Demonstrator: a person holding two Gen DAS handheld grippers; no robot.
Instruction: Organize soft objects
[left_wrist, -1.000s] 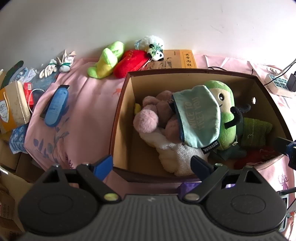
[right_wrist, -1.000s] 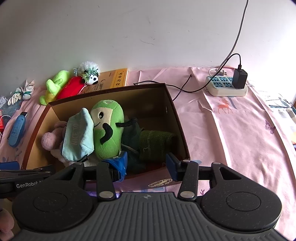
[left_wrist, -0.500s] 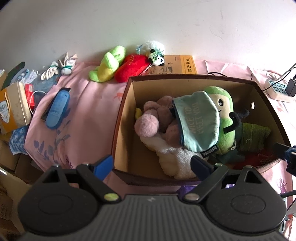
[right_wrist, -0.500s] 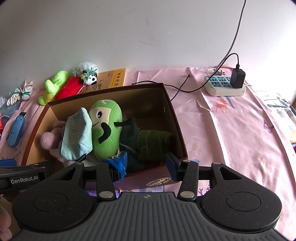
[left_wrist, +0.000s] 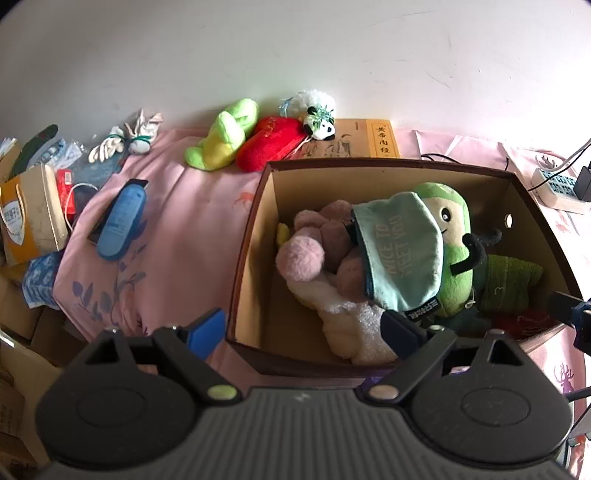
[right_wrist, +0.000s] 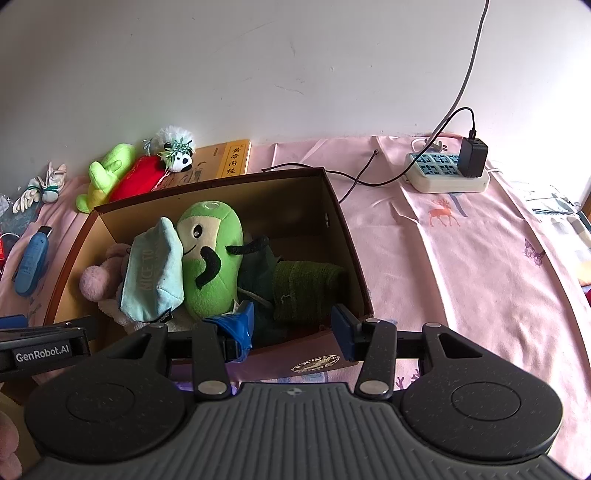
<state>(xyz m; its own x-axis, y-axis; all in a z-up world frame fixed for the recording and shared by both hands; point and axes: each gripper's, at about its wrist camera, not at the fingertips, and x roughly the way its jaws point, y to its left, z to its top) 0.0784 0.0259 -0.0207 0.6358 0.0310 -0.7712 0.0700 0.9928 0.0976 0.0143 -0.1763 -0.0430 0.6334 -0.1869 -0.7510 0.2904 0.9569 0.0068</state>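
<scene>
Both tools hovered at the near edge of the box (left_wrist: 255, 236), pointing down into it; left tool (left_wrist: 303, 328) was wide open with nothing between its fingers, right tool (right_wrist: 293, 325) stood partly open, also empty, its fingers apart over the box's near wall. Box sat on the pink cloth (right_wrist: 461, 258) and already held a pink plush (left_wrist: 301, 258), white plush (left_wrist: 351, 325), teal pouch (left_wrist: 402, 254) leaning on the green plush (right_wrist: 210, 258), plus a dark green knit (right_wrist: 306, 288) at the right end. Soft things not yet packed: lime plush (left_wrist: 221, 140), red plush (left_wrist: 273, 147) and panda (left_wrist: 319, 118), all lying together by the wall beyond the box, next to a yellow book (left_wrist: 384, 140). White gloves (left_wrist: 122, 142) further left, blue case (left_wrist: 122, 218) on the cloth, power strip (right_wrist: 443, 173) on the right, well apart from the box. Step judged: between placements, most of the pile was in and neither tool was loaded. Next move probably called for the left tool, being nearer that side, to go past the box's far left corner to the lime or red plush, close on the bulk of it, lift clear of the rim and drop it in the free space at the box's left side. Risk: pinching only fur, or snagging the panda's string
</scene>
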